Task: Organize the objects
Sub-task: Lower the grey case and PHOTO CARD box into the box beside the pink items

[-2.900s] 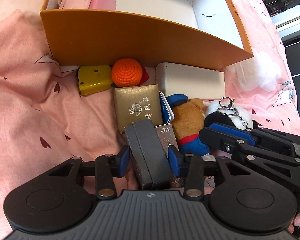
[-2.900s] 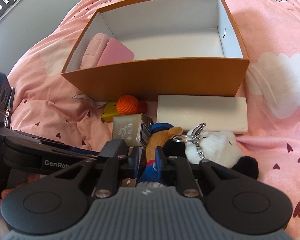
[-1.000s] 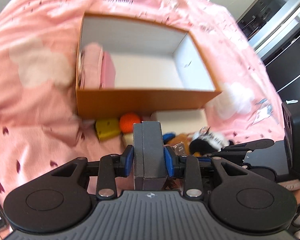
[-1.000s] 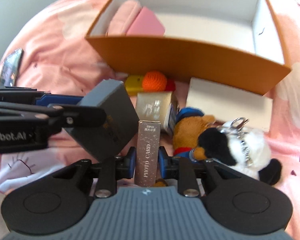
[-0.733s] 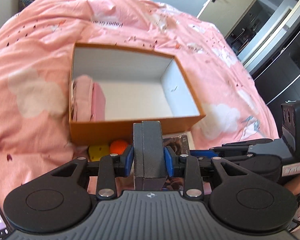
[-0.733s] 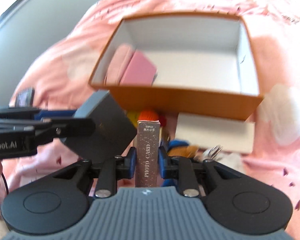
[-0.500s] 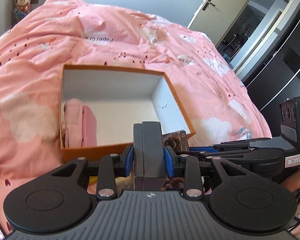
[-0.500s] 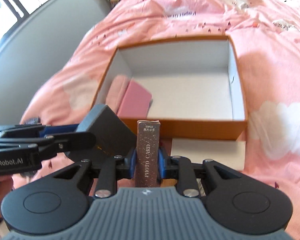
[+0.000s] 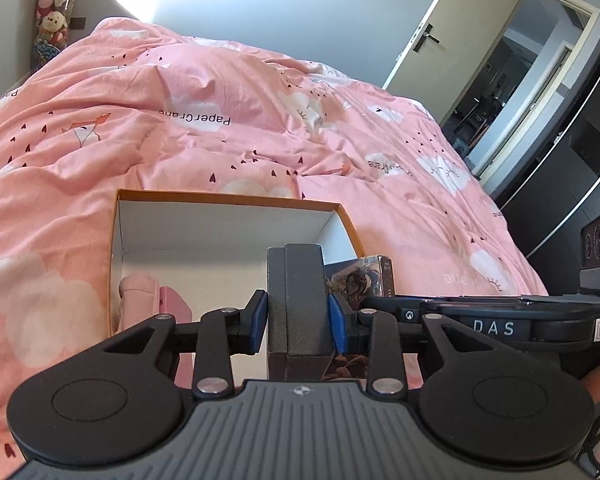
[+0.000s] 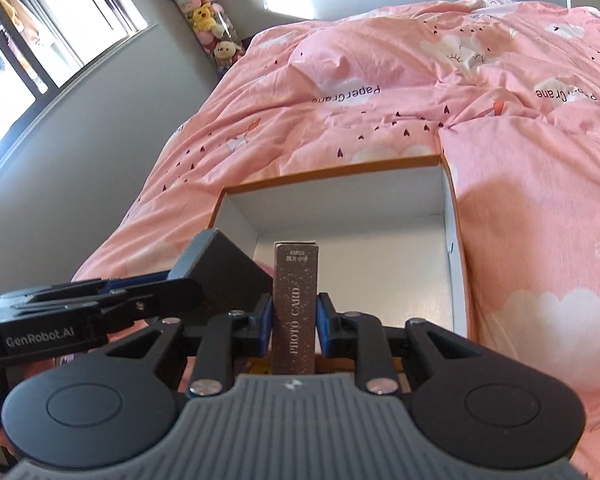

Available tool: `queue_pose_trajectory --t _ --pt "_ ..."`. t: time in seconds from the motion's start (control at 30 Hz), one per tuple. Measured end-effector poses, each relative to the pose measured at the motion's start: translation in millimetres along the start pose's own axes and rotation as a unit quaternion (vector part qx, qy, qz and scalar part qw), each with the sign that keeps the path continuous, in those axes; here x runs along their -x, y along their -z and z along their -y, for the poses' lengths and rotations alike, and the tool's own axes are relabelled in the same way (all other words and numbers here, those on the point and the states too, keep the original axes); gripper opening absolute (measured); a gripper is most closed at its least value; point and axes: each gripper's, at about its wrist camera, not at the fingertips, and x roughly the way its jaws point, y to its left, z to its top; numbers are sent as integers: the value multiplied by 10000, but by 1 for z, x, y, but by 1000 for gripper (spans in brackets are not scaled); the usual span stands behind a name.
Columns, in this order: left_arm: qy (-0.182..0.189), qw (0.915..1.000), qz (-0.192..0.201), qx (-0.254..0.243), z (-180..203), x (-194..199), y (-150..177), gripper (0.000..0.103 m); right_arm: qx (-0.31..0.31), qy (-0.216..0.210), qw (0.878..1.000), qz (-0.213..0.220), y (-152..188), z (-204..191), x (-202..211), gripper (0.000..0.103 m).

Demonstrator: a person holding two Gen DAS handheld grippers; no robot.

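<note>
With only a pink pouch (image 9: 140, 292) inside the orange box (image 9: 228, 200) at frame centre, the left gripper (image 9: 298, 316) jaws clamp a dark grey case (image 9: 296, 300) and the right gripper (image 10: 294, 316) jaws clamp a photo card box (image 10: 294, 304), both above it, not yet placed.

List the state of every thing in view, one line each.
Left gripper: shut on dark grey box.
Right gripper: shut on photo card box.
Orange box: open, no lid on.
Pink pouch: inside the orange box.
Door: open.
</note>
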Motion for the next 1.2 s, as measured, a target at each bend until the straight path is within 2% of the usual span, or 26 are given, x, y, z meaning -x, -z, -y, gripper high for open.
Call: queue_pose_trajectory --t 0.13,0.3,0.53,0.93,1.2 --pt "-196 9998 -93 -17 -3 -24 -1 37 -165 110 9998 -18 -9 12 -23 24" --pt "-113 9996 -236 91 -13 -45 2 37 -432 243 9986 -165 -9 28 -51 24" --pt "-209 9986 -469 94 -23 -72 6 37 -703 299 9965 -345 -5 39 -80 24" --pt "-588 9935 -928 -290 -23 -103 27 37 -1103 193 9903 -828 7 52 -113 24" --pt "-843 9891 -1142 -382 -29 -114 37 37 -1108 173 9893 -928 11 50 -123 24"
